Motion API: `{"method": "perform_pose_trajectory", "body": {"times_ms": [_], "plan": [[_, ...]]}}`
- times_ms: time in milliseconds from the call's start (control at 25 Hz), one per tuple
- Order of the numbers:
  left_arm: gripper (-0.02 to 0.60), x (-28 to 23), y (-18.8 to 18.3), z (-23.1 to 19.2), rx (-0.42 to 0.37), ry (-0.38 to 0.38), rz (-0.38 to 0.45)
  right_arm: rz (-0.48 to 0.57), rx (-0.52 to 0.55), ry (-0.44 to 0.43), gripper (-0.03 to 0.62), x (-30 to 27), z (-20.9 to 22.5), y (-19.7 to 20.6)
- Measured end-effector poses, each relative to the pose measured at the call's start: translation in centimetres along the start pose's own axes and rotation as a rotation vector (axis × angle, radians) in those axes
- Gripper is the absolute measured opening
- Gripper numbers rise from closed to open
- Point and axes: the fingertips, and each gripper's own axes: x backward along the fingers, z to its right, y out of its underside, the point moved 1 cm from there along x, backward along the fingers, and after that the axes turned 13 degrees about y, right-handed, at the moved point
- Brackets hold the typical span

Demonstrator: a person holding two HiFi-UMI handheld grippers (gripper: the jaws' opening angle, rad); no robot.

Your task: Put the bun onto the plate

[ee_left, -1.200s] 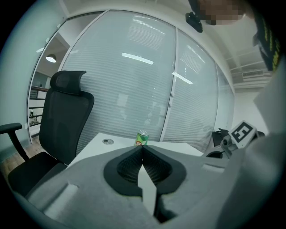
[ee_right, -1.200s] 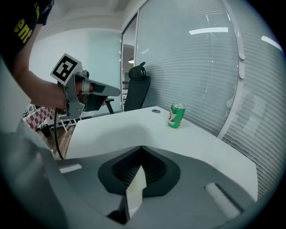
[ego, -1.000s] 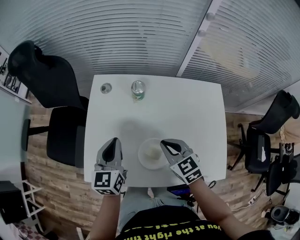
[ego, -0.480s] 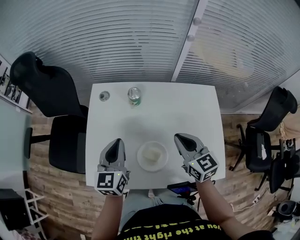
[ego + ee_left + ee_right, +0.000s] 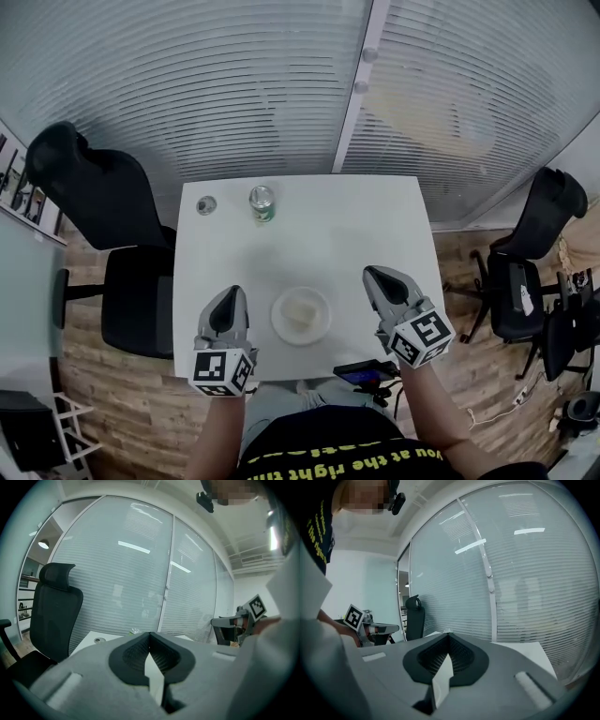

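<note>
1. In the head view, locate the bun [image 5: 300, 307]. It lies in the middle of the plate [image 5: 322, 329], a pale round plate at the lower centre of the frame, near the front edge of the white bench [image 5: 328, 234].

2. Check the left tongs [image 5: 231, 292]. You hold them at the lower left of the frame, just beside the plate and not touching it. The left gripper view shows the 2 jaws clenched tip to tip, with nothing between them.

3. Check the right tongs [image 5: 369, 273]. You hold them at the lower right of the frame, on the other side of the plate and clear of its rim. The right gripper view shows these jaws also clenched, with nothing gripped. The plate and the bun sit between the 2 tongs. Each set carries its marker cube at the end nearest your wrist.

4. Note the other items on the bench. A can [image 5: 262, 202] stands upright near the far edge, toward the upper left of the bench. A small round object [image 5: 205, 204] lies to the left of the can, near it but apart; what it is cannot be made out.

5. Note the surroundings. A black office chair [image 5: 94, 192] stands at the left side of the bench. A 2nd black chair [image 5: 548, 216] stands at the right of the frame, well apart from the bench. Slatted blinds [image 5: 234, 94] fill the top of the frame.
</note>
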Motion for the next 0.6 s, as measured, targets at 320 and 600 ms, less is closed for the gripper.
{"method": "perform_pose_trajectory", "body": {"times_ms": [320, 600], "plan": [[0.0, 0.9, -0.9, 0.9, -0.026, 0.007, 0.001, 0.065, -0.075, 0.055, 0.006, 3.2, 2.0, -1.2], [0.0, 1.5, -1.0, 1.4, -0.028, 0.019, 0.001, 0.109, -0.072, 0.086, 0.006, 5.2, 2.3, -2.8]]}}
